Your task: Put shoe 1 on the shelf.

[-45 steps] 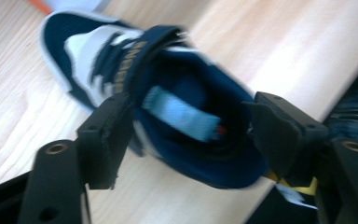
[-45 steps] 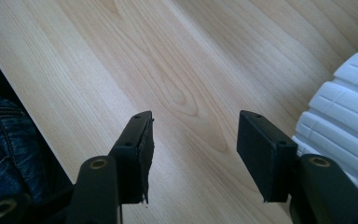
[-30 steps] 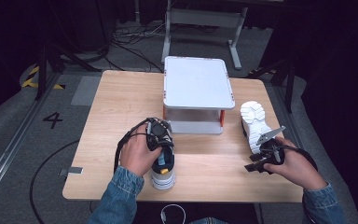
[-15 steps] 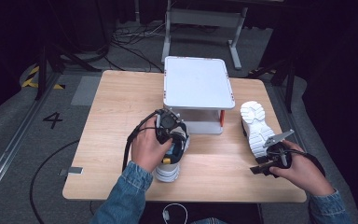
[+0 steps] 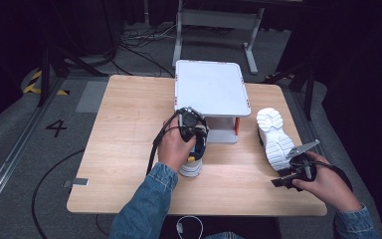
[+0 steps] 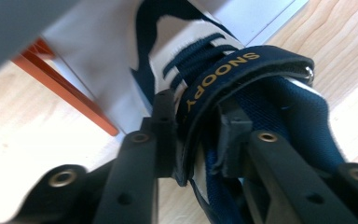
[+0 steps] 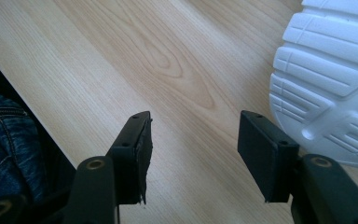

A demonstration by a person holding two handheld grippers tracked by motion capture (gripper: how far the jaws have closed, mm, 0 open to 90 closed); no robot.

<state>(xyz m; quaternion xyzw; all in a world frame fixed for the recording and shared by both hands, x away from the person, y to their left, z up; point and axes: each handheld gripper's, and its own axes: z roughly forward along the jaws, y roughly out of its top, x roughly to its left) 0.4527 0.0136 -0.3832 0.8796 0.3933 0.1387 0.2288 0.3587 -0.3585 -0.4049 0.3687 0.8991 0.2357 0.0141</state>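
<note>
Shoe going toward the rack

High view: we are steering the navy shoe (image 5: 193, 160) toward the white rack (image 5: 211, 94).

Left gripper view: left gripper (image 6: 193, 140), jaws just widening, is pinching its strap (image 6: 223, 74).

Right gripper view: right gripper (image 7: 193, 156) is waiting unclenched beside the white shoe (image 7: 331, 79).

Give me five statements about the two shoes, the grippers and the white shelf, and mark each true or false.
1. The left gripper has its jaws around the navy strap of a shoe. True; the jaws have just been opening.
2. The right gripper holds the white shoe. False: its jaws are open over bare table.
3. The white shoe lies with its sole showing. True.
4. The navy and white shoe stands on top of the white shelf. False: it stands on the table in front of it.
5. The shelf has orange legs. True.
</note>
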